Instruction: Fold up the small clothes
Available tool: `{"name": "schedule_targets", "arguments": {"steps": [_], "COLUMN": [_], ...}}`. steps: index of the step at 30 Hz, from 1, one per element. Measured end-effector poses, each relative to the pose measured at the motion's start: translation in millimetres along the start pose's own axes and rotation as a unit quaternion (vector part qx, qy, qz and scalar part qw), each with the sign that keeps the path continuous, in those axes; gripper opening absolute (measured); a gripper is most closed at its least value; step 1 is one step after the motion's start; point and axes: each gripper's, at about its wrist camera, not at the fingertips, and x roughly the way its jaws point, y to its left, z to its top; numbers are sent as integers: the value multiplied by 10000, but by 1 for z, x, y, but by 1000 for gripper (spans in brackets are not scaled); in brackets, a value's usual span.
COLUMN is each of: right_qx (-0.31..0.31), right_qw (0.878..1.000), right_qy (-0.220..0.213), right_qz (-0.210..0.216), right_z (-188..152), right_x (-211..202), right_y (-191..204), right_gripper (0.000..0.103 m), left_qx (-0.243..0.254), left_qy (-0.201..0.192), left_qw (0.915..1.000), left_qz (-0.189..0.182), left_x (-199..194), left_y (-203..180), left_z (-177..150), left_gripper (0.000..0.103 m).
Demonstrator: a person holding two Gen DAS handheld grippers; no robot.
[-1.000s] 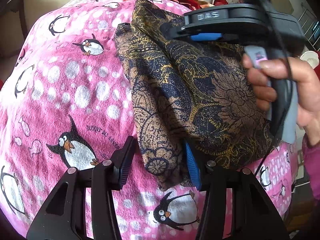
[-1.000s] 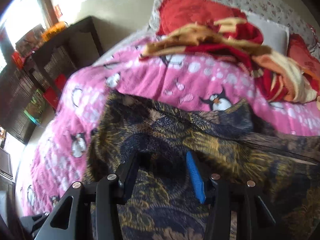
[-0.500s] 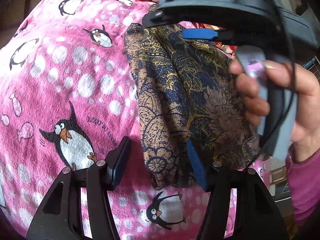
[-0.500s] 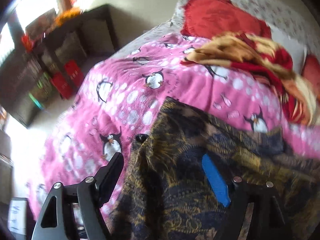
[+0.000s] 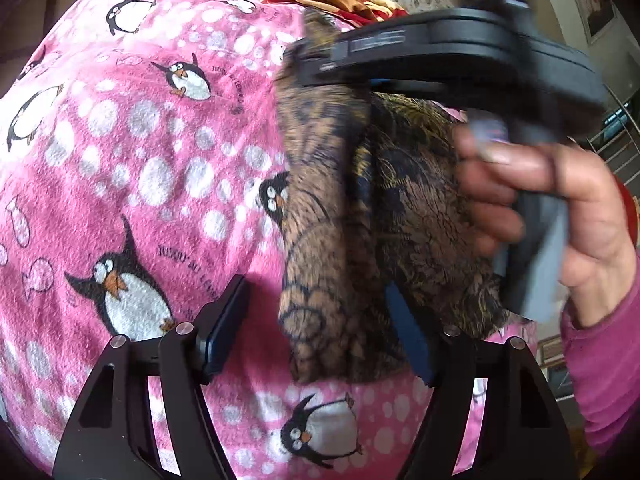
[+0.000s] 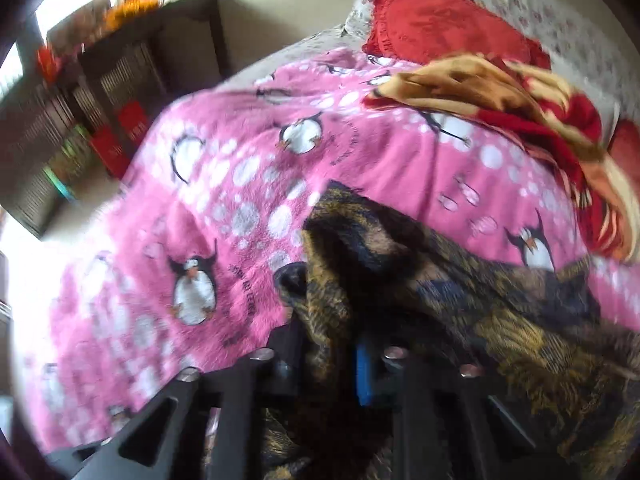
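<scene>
On the pink penguin blanket covering the bed, the left gripper has just been opening and is standing wide, its jaws straddling the near end of the brown-and-navy patterned garment without pressing on it. To the right, the right gripper has just been closing and is now pinching a bunched edge of that garment. Judged from this, the right hand should be drawing its fold across smoothly while the left takes a firm hold on the near hem to keep the edges aligned.

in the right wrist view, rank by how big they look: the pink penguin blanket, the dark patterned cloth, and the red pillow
1. Pink penguin blanket
2. Dark patterned cloth, though it lies nearest the camera, which inflates it
3. Red pillow, farthest away
</scene>
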Motion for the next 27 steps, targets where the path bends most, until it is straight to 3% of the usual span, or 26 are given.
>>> {"name": "schedule_targets", "arguments": {"steps": [2, 3, 4, 7, 12, 13, 14, 16, 19, 24, 26, 27], "right_qx": [234, 345, 409, 599, 786, 798, 800, 749, 424, 61, -88, -139], "right_qw": [9991, 9981, 9974, 9950, 9928, 9928, 9930, 9935, 9952, 9983, 9998, 9999], "right_qy": [-121, -175, -215, -295, -198, -149, -118, -192, -104, 366, 156, 20], "right_qz": [338, 482, 559, 747, 877, 884, 860, 837, 872, 439, 91, -61], "right_z": [-1, -3, -4, -8, -12, -11, -10, -8, -3, 2, -2, -4], "right_x": [-16, -25, -30, -45, -50, -48, -46, -46, -39, -12, -19, -24], "right_y": [-13, -20, -26, -39, -52, -52, -50, -43, -22, -2, -1, -3], "right_gripper": [16, 16, 16, 16, 17, 27, 50, 73, 73, 71, 30, 24], "left_qx": [-40, -68, -74, 83, 479, 508, 527, 559, 630, 659, 633, 636], "left_qy": [-92, -107, -121, -144, -205, -211, -216, -239, -251, -245, -228, -216], "left_qw": [9999, 9999, 9997, 9992, 9981, 9980, 9980, 9977, 9973, 9973, 9975, 9976], "left_qz": [-41, -87, -194, -353, -317, -299, -286, -282, -270, -192, -190, -192], "left_x": [0, 0, -2, -5, -8, -7, -7, -5, -2, 5, 7, 7], "left_y": [-2, -4, -5, -16, -31, -43, -44, -48, -53, -66, -68, -71], "left_z": [4, 5, 7, 8, 8, 6, 5, 2, 6, 8, 9, 10], "left_gripper": [70, 63, 46, 22, 17, 17, 17, 17, 17, 17, 17, 17]}}
